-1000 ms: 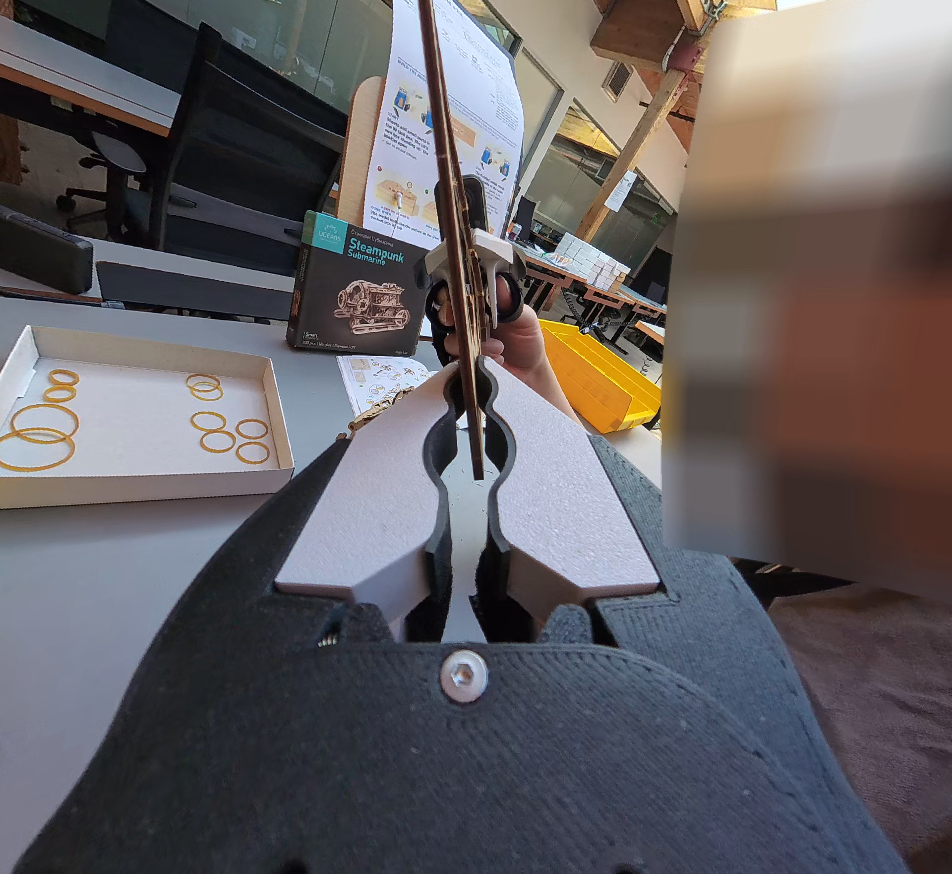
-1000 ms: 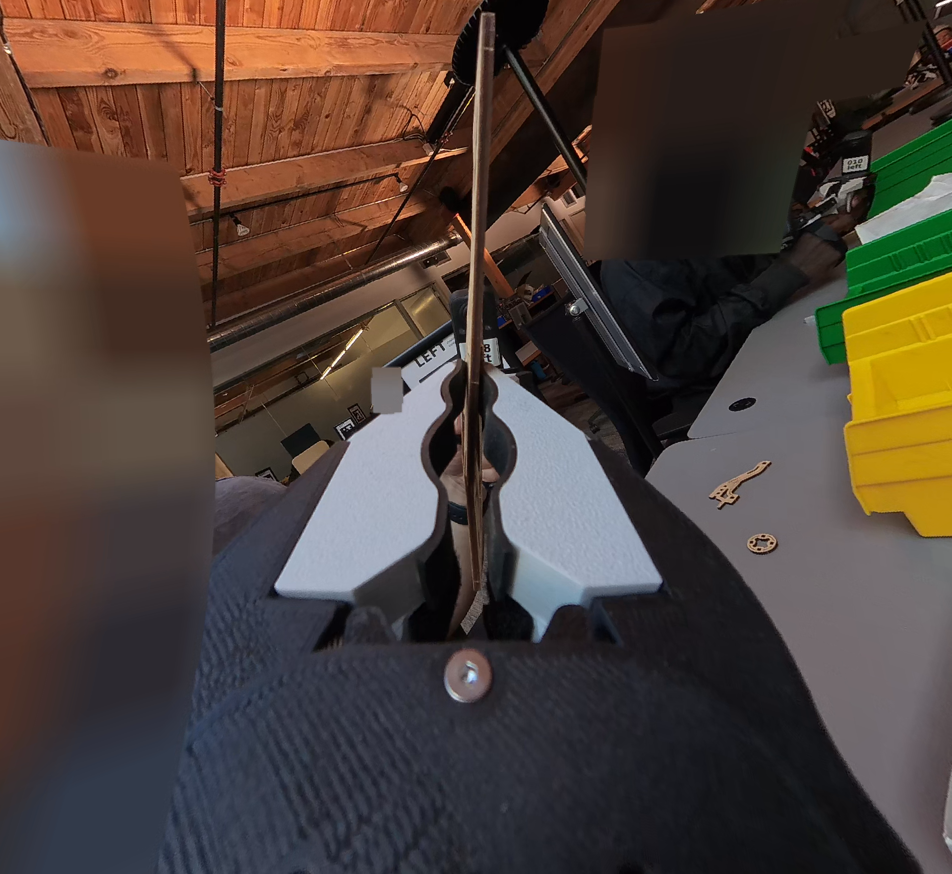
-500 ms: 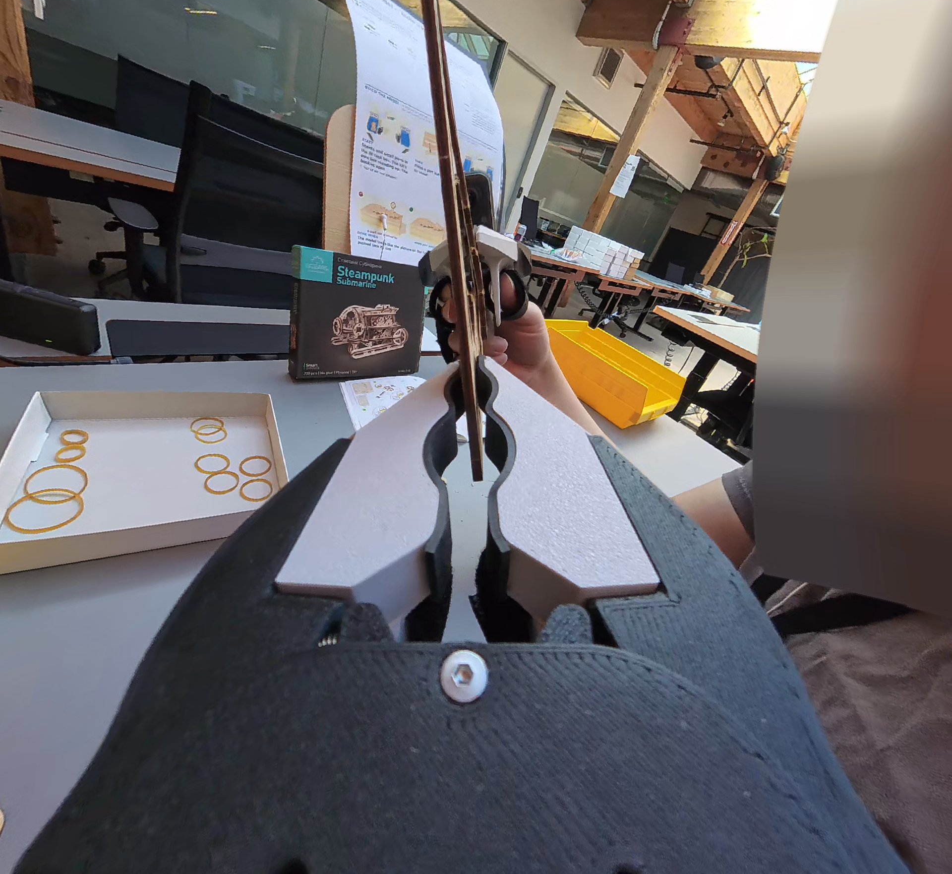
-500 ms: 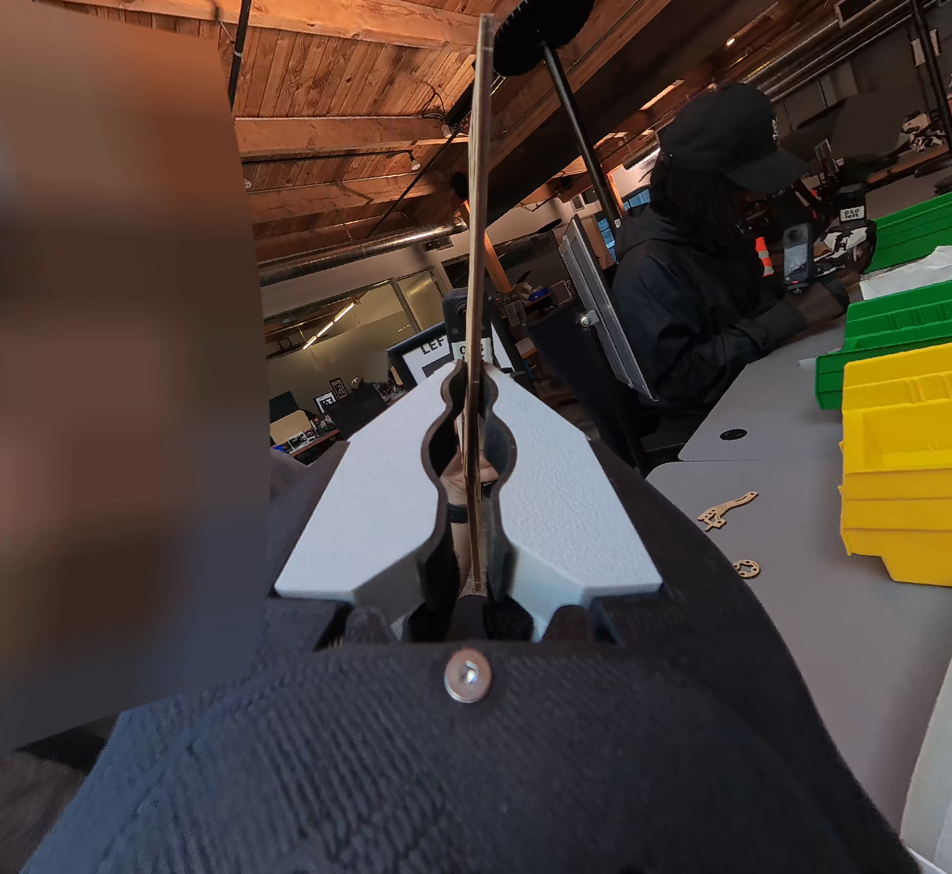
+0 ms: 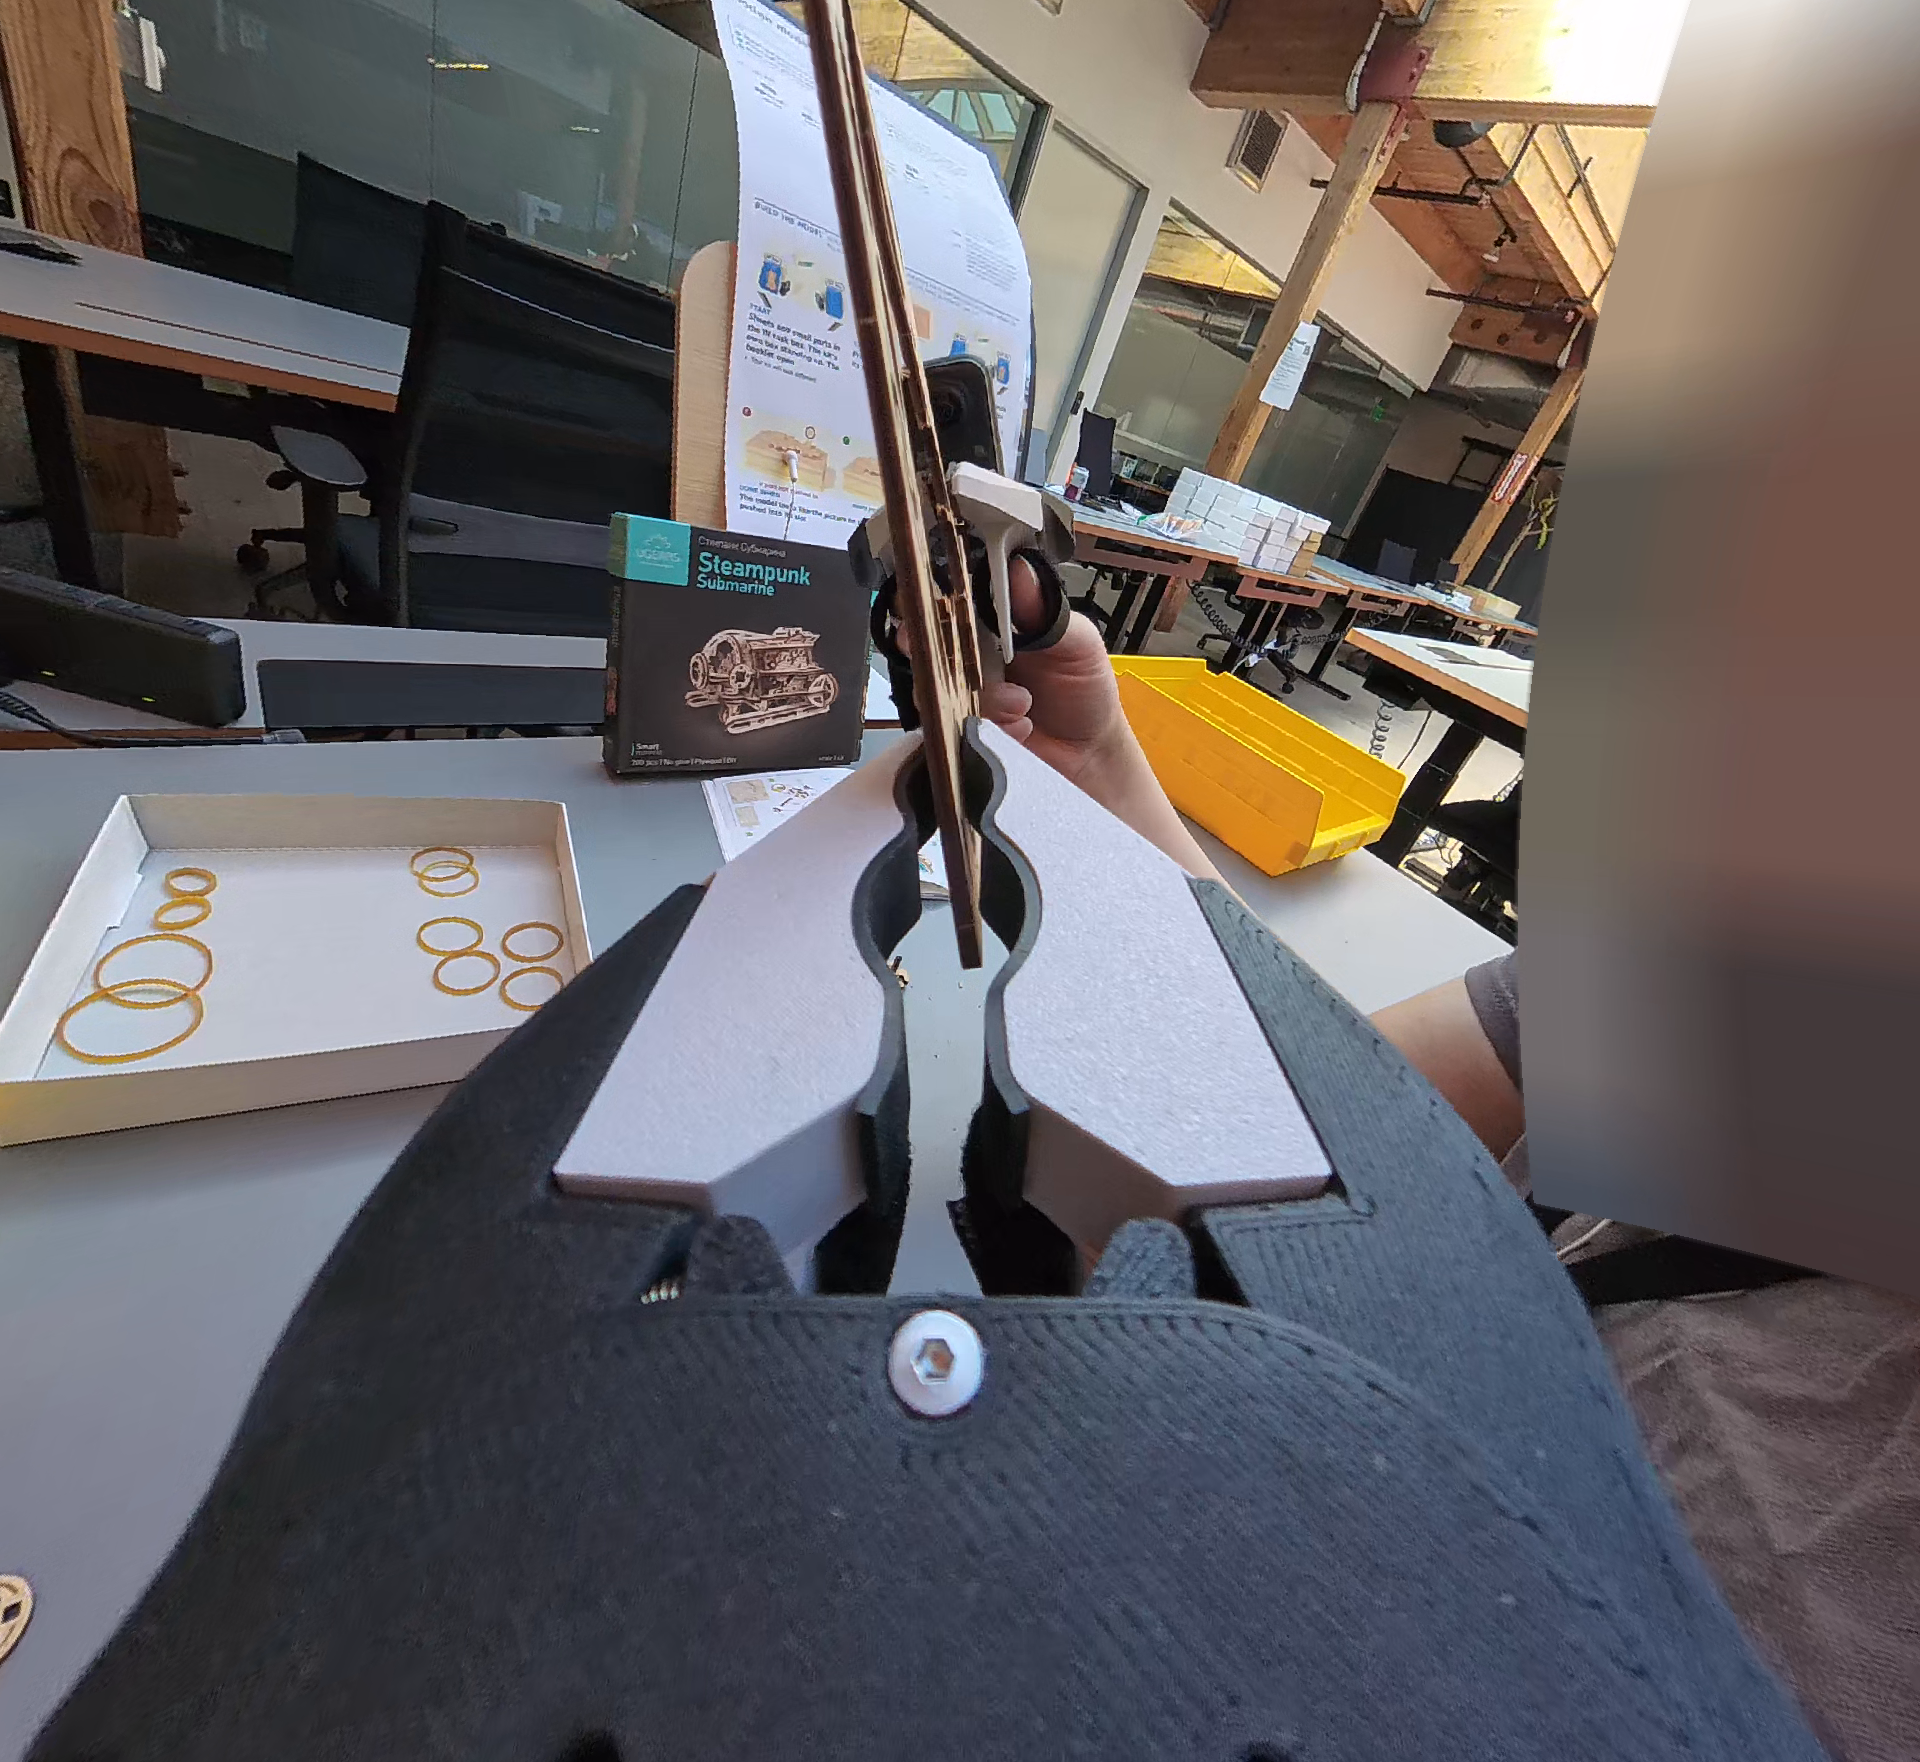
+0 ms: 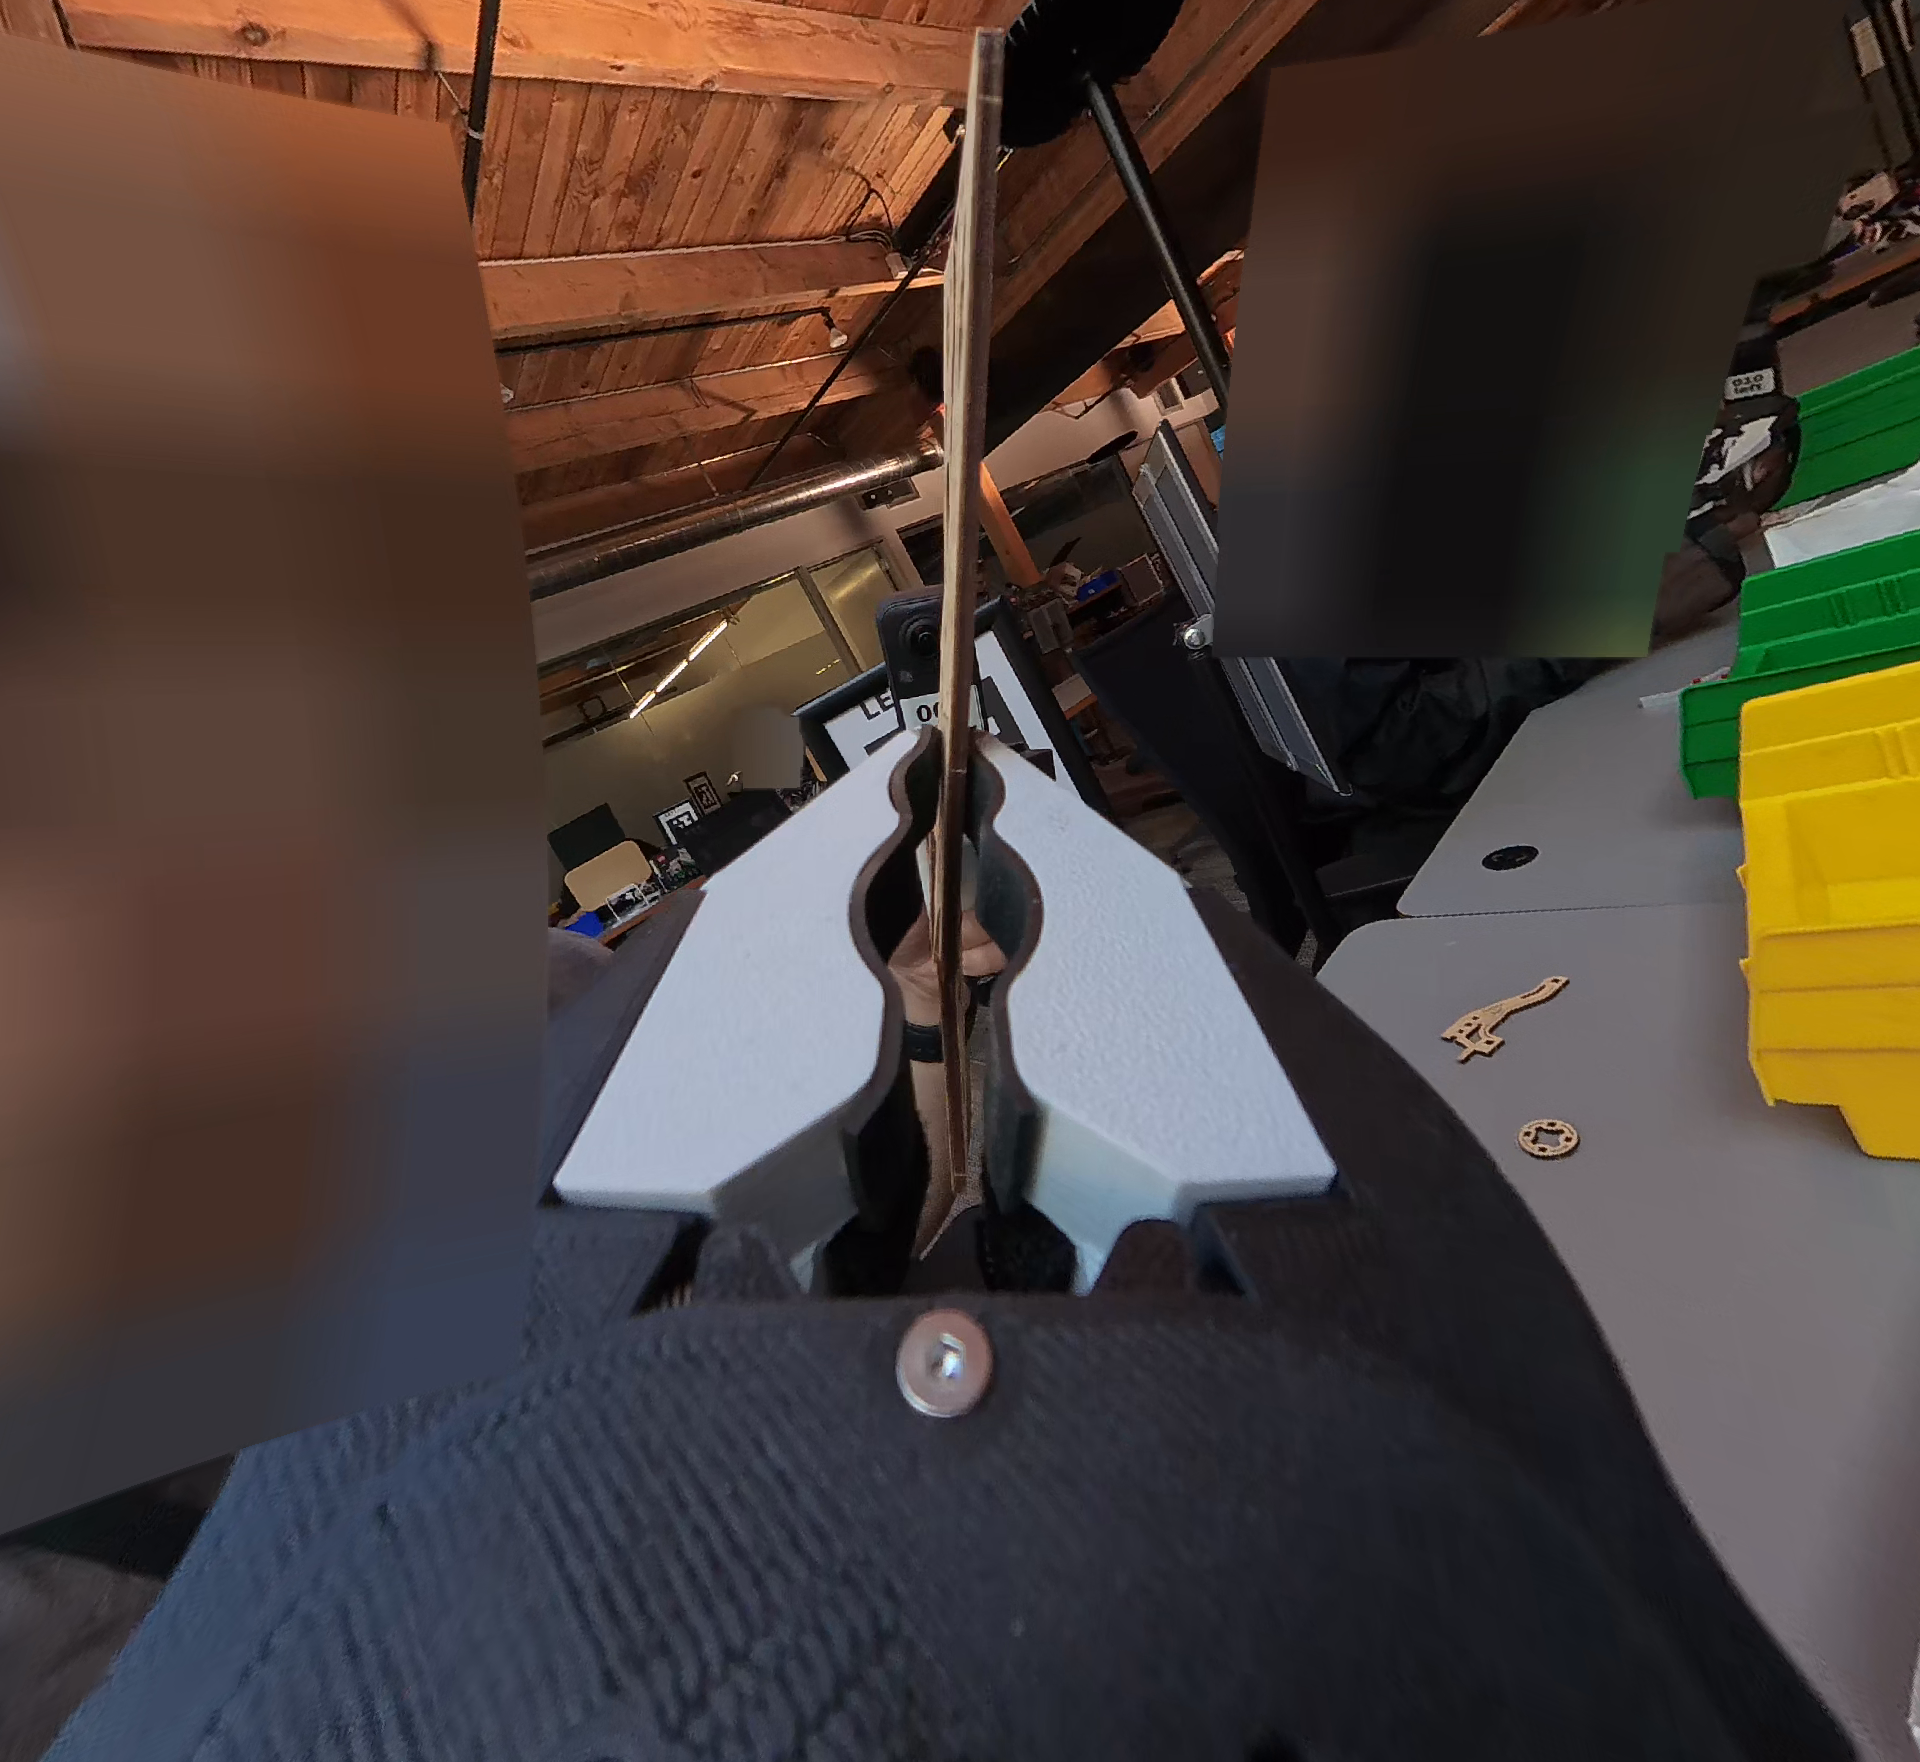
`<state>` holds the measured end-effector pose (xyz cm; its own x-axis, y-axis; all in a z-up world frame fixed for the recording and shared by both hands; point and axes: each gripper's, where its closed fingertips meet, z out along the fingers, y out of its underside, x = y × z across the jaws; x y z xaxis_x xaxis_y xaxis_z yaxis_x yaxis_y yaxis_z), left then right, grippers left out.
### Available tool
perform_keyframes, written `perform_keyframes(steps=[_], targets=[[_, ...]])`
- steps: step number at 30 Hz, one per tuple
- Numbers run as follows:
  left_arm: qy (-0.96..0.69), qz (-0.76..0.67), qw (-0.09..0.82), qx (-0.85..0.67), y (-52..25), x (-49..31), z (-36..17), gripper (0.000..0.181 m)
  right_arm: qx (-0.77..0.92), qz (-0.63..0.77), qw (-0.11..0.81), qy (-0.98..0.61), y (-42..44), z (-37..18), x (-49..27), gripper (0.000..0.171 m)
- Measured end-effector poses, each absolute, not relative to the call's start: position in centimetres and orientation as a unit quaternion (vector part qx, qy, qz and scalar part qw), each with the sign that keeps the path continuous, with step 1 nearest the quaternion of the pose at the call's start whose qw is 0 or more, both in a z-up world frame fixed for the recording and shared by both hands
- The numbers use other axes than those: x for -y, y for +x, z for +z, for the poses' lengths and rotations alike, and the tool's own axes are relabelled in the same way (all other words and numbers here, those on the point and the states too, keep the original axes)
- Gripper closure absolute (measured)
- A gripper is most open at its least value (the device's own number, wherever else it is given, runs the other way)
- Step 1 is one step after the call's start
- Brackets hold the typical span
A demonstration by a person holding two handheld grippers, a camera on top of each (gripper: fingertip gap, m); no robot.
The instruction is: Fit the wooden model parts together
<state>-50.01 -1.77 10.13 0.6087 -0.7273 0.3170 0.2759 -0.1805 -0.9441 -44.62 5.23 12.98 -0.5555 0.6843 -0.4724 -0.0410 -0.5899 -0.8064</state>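
A thin wooden parts sheet [image 5: 876, 258] stands nearly upright and shows edge-on, leaning a little left at its top. My left gripper [image 5: 948, 741] is shut on its lower edge. Beyond it, my right gripper [image 5: 966, 559], held by a hand, grips the same sheet from the far side. In the right wrist view the sheet [image 6: 971, 362] rises straight up, and my right gripper [image 6: 951, 746] is shut on it. The left gripper [image 6: 930, 673] shows just behind the sheet. Two small loose wooden parts, a curved one [image 6: 1501, 1016] and a ring [image 6: 1548, 1138], lie on the grey table.
A white tray [image 5: 312, 813] holding several rubber bands lies on the table at left. A dark model kit box [image 5: 727, 652] and a tall instruction sheet [image 5: 790, 258] stand behind. A yellow bin [image 5: 1247, 767] sits at right. Yellow bins [image 6: 1839, 923] and green bins [image 6: 1829, 632] line the right wrist view.
Both grippers have stayed shut on the sheet. They have turned slightly with it, so the left view shows the tray and table nearer and the right view has shifted a little.
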Motion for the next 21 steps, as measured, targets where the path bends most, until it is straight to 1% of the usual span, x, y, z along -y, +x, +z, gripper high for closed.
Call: perform_keyframes(steps=[1,8,21], targets=[[-0.651,-0.410,0.616,-0.169,-50.1,1.7,10.1,0.180,0.386,0.793,0.224,-0.416,-44.7,12.9,-5.4,0.170],[-0.653,-0.421,0.610,-0.155,-50.7,1.3,9.6,0.181,0.374,0.796,0.207,-0.427,-45.4,12.2,-5.8,0.170],[-0.657,-0.443,0.595,-0.138,-51.4,1.0,8.8,0.181,0.375,0.786,0.210,-0.444,-46.1,11.4,-6.1,0.170]])
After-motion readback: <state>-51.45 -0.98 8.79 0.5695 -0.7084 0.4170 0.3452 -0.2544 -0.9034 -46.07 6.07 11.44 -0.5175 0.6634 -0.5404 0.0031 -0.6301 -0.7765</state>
